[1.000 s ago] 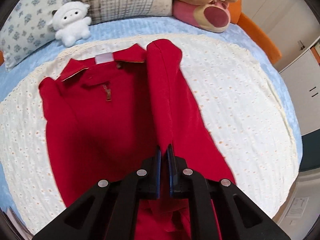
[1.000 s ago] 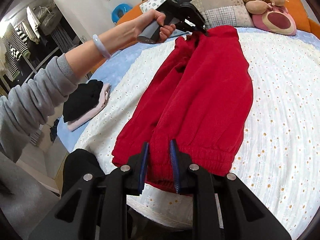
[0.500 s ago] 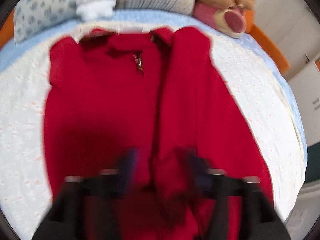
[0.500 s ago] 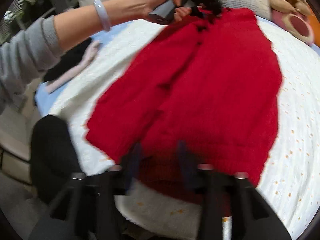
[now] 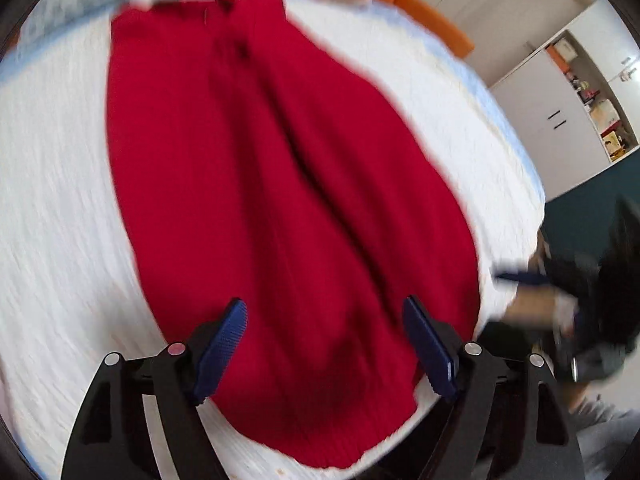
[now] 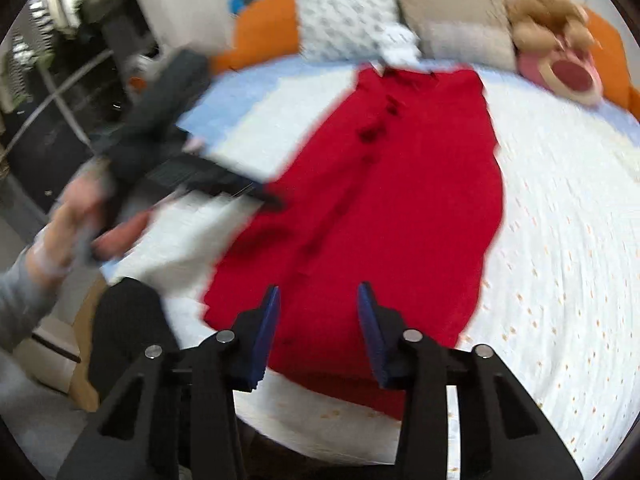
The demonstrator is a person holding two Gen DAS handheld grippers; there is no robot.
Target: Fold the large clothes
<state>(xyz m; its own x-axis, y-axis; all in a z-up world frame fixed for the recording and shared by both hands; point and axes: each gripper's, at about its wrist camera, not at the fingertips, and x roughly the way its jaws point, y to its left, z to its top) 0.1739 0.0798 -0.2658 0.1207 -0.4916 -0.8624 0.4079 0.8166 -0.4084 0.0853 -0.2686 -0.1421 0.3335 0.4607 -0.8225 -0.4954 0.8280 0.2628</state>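
Observation:
A red garment [image 5: 280, 200] lies flat on the white bedspread [image 5: 52, 200], collar far, hem near, its sides folded inward to a long narrow shape. My left gripper [image 5: 322, 306] hovers open wide over the hem end, with nothing pinched between its blue pads. In the right wrist view the left gripper [image 6: 224, 184] is a blurred black shape at the garment's left edge. My right gripper [image 6: 318, 290] is over the garment [image 6: 400, 200] at its near hem. Its jaws are closing, with the cloth below them and not clamped.
Pillows [image 6: 348, 16] and a plush toy [image 6: 556, 36] line the far end of the bed, against an orange headboard [image 6: 264, 28]. A white cupboard [image 5: 560, 120] stands at the right. A dark rounded shape [image 6: 124, 328] sits off the bed's near left corner.
The left gripper let go of the folded-in side, opened, and swept back from the collar to the hem. The right gripper opened off the hem. The garment now lies flat.

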